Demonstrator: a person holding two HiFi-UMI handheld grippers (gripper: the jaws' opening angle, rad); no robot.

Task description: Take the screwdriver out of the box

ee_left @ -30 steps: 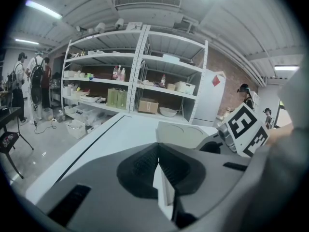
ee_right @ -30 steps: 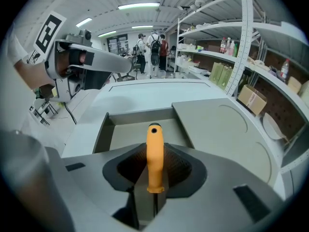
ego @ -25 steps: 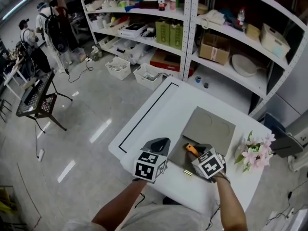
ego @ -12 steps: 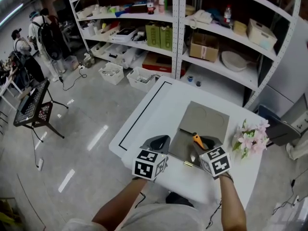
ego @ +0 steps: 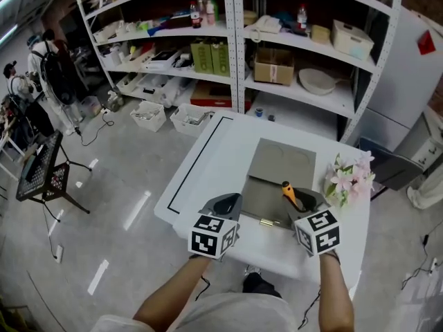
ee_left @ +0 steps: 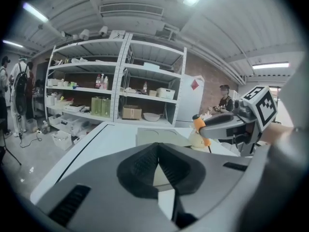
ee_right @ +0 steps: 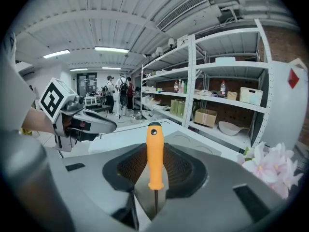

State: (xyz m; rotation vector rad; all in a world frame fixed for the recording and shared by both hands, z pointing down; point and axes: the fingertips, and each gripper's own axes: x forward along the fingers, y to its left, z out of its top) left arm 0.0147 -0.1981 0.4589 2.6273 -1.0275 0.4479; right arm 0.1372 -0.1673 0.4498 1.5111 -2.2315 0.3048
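Note:
On the white table lies a flat grey box, its lid folded back. My right gripper hangs above the box's right front corner, shut on the orange-handled screwdriver. In the right gripper view the handle stands upright between the pads, with the thin shaft running down into the jaws. My left gripper hovers over the table just left of the box, jaws shut with nothing in them. From there the right gripper and the handle's end show at the right.
A bunch of pink flowers stands at the table's right edge, close to the right gripper. A black line marks the table's left part. White shelving with boxes and bottles stands behind. People stand far left.
The right gripper has risen with the screwdriver, lifting it up and away from the box. The left gripper has shifted slightly and stays shut.

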